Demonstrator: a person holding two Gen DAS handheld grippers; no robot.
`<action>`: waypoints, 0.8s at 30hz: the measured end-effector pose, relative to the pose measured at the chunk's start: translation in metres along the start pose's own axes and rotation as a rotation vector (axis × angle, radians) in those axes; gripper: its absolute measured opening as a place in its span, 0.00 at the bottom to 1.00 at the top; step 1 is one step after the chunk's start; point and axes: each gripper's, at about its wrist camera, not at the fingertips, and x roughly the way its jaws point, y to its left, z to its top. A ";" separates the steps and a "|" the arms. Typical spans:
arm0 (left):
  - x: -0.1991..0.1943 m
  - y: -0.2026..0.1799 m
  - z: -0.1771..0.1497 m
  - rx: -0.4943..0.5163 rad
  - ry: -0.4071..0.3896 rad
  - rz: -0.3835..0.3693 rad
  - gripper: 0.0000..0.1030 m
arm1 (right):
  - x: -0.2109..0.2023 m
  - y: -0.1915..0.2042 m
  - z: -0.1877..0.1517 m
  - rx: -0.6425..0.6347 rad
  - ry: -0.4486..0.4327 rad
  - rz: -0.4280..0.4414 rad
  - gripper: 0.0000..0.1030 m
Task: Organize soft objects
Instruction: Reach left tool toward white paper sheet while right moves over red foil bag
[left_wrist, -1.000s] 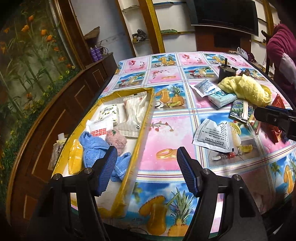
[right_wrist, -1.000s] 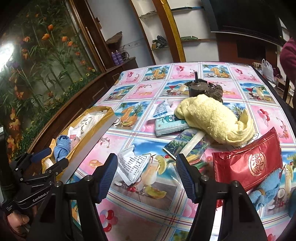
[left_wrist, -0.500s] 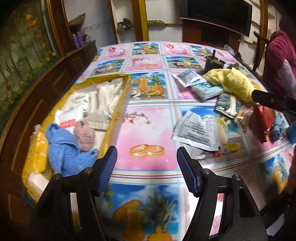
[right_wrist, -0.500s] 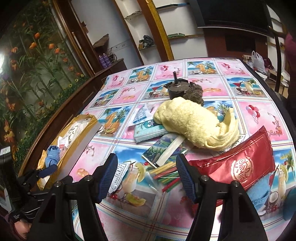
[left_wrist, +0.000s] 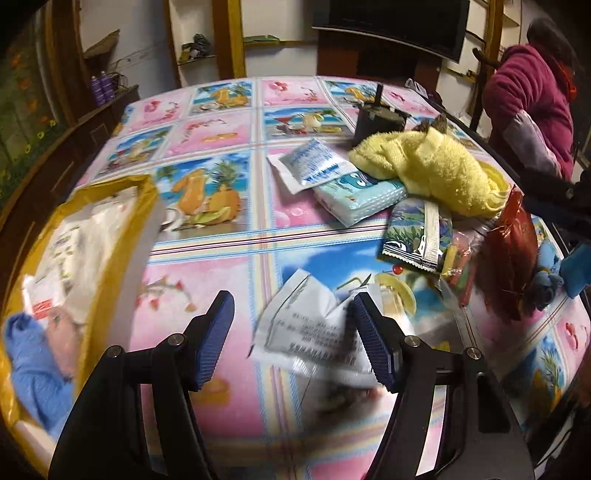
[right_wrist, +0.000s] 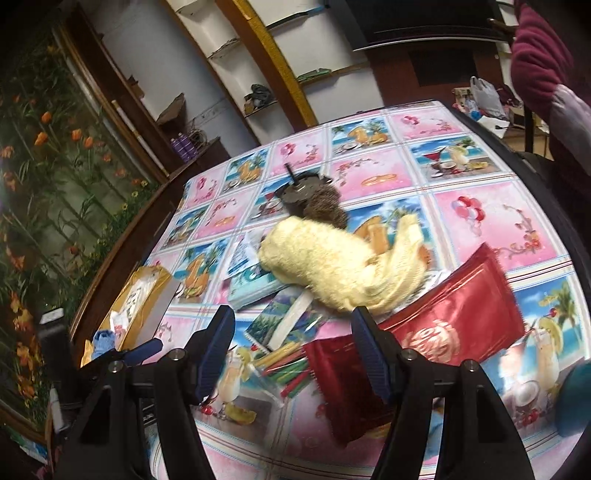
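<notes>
A yellow fluffy towel (left_wrist: 436, 170) lies on the patterned table, also in the right wrist view (right_wrist: 340, 269). A yellow box (left_wrist: 122, 236) at the left holds a blue cloth (left_wrist: 33, 365) and a pink fuzzy ball (left_wrist: 61, 332). A small blue soft toy (left_wrist: 543, 284) lies at the right edge. My left gripper (left_wrist: 293, 341) is open and empty above a white printed packet (left_wrist: 306, 332). My right gripper (right_wrist: 293, 350) is open and empty, low over red foil bags (right_wrist: 454, 321), just short of the towel.
A tissue pack (left_wrist: 358, 195), a white sachet (left_wrist: 314, 166), a printed snack packet (left_wrist: 417, 232), coloured sticks in a clear bag (right_wrist: 288, 365) and a dark container (left_wrist: 376, 118) crowd the table's right half. A person in a maroon jacket (left_wrist: 524, 110) sits at the far right.
My left gripper has swung right, from the yellow box to over the white packet. My right gripper has moved forward toward the yellow towel and tilted. Both stay open.
</notes>
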 end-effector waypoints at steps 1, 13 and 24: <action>0.008 -0.002 0.001 0.003 0.016 -0.015 0.66 | -0.001 -0.004 0.002 0.006 -0.003 -0.016 0.64; 0.004 -0.012 -0.012 0.072 0.024 -0.059 0.39 | 0.009 -0.045 -0.003 -0.025 0.062 -0.303 0.64; -0.018 0.011 -0.033 -0.007 0.065 -0.137 0.30 | 0.033 0.024 -0.033 -0.278 0.311 0.092 0.65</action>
